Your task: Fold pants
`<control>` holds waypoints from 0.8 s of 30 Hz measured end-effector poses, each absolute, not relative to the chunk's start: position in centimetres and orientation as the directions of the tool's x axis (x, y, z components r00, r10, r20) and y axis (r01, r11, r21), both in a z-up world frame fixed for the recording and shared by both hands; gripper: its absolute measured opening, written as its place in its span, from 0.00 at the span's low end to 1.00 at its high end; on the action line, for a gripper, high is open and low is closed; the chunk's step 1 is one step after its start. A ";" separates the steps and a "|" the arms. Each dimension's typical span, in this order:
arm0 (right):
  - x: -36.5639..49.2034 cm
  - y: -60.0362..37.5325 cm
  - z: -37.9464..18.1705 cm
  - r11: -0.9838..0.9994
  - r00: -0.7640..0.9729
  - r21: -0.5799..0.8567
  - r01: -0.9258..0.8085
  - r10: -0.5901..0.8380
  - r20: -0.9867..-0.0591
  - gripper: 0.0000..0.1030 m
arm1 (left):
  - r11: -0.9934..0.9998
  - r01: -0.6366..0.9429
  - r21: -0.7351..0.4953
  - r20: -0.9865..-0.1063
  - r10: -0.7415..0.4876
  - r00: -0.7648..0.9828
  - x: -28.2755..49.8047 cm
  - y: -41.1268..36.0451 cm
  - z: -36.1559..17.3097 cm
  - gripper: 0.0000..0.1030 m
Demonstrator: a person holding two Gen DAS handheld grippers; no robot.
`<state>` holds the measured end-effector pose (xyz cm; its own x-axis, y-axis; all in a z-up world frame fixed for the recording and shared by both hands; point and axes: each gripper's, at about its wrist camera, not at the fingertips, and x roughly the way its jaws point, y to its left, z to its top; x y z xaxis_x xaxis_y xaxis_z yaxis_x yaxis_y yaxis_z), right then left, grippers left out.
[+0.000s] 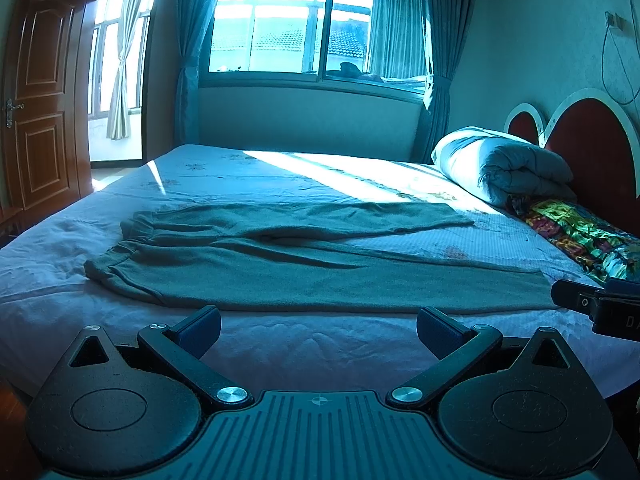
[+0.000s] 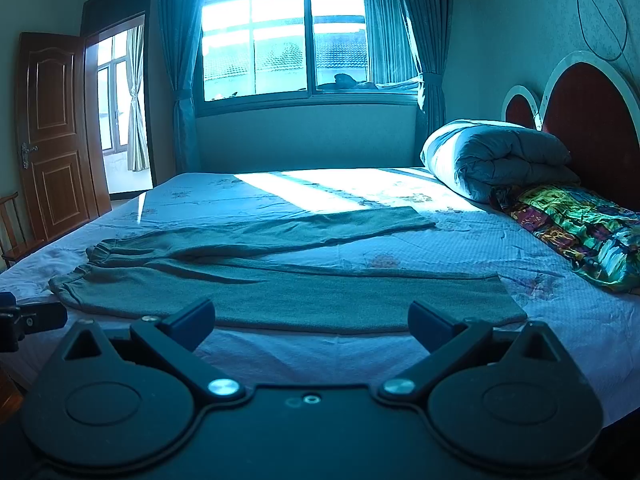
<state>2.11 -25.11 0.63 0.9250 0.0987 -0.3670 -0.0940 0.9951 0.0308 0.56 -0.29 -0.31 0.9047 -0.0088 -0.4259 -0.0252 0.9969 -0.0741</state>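
Lying flat across the bed, the pants are seen unfolded, waistband leftward; the left gripper and right gripper are held spread, empty, just before them.

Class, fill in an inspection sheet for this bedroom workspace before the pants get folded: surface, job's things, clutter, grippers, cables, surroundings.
Surface: bed with a pale patterned sheet, lightly wrinkled, a sunlit band across the far half.
Job's things: pants spread flat and unfolded, waistband to the left, legs to the right and splayed apart.
Clutter: rolled duvet and colourful blanket at the headboard end, apart from the pants.
Grippers: left gripper open, short of the near pant edge; right gripper open, likewise holding nothing.
Cables: a cord hangs on the wall above the headboard.
Surroundings: window with curtains, open door, wooden chair.
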 end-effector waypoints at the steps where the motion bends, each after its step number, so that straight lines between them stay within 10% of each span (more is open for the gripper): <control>1: 2.1 -25.1 0.6 0.995 0.925 0.031 -0.093 0.098 -0.366 0.95 | 0.997 -0.026 -0.074 -0.426 -0.008 0.905 0.6 -0.3 -0.3 1.00; 24: 2.1 -25.0 0.5 0.995 0.925 0.032 -0.093 0.098 -0.368 0.95 | 0.997 -0.023 -0.068 -0.432 -0.008 0.902 0.7 -0.4 -0.4 1.00</control>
